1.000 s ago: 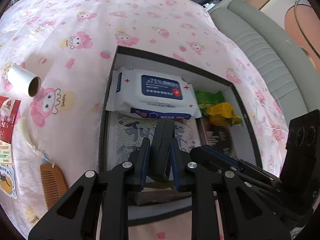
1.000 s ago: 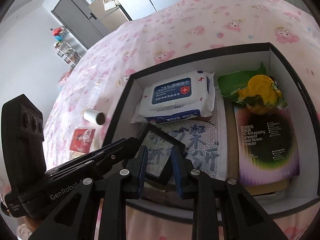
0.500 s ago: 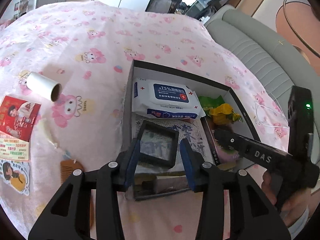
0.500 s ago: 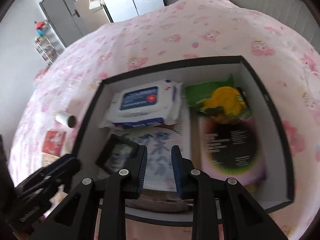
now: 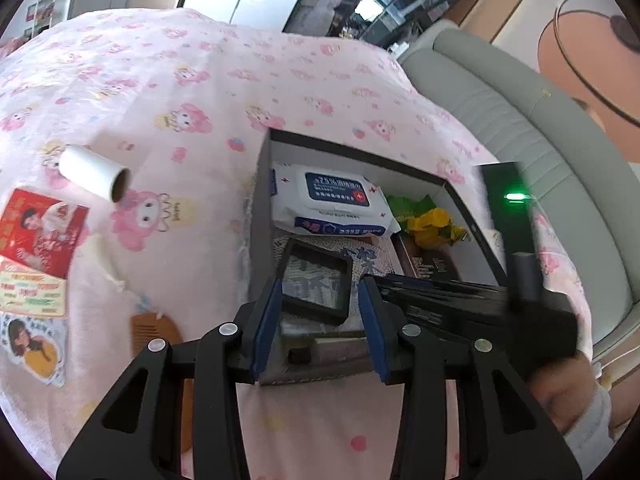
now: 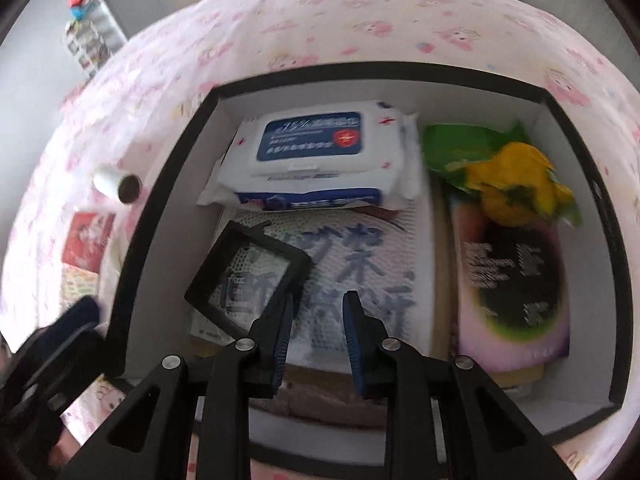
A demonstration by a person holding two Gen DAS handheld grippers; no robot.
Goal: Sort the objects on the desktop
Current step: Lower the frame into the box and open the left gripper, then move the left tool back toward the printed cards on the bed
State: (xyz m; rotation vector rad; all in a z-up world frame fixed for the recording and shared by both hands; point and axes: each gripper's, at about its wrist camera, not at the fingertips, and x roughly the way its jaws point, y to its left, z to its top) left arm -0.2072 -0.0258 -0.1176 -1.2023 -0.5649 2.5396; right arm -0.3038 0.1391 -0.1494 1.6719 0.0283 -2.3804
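2 handheld grippers are hovering over a black-walled, white-lined cardboard box (image 6: 576, 208) that is sitting on a pink cartoon-print cloth (image 5: 208, 92). Left gripper (image 5: 318, 320): its blue-padded jaws are standing spread above the near edge of the box, with nothing between them. Right gripper (image 6: 316, 334): its jaws are likewise standing apart and gripping nothing, above the white sheet with large blue characters (image 6: 360, 264) on the box floor. A square black-framed magnifier-like plate (image 6: 246, 278) is lying tilted on that sheet in the near-left part of the box, free of both grippers; in the right wrist view it is appearing just left of the right gripper's left finger (image 6: 280, 344), though contact cannot be judged. A white pack of wet wipes with a blue label (image 6: 316, 160) is resting at the far-left of the box. A crumpled green-and-yellow wrapper (image 6: 504, 176) is occupying the far-right corner, lying on a pink-and-black screen-protector package (image 6: 516, 280). Outside the box, to its left on the cloth, a white paper roll with a brown core (image 5: 94, 172), a red printed card (image 5: 38, 236), a sticker showing a figure in yellow (image 5: 32, 348) and a brown wooden comb (image 5: 154, 334) are lying apart from 1 another. A grey padded sofa (image 5: 532, 120) is standing beyond the cloth at right.
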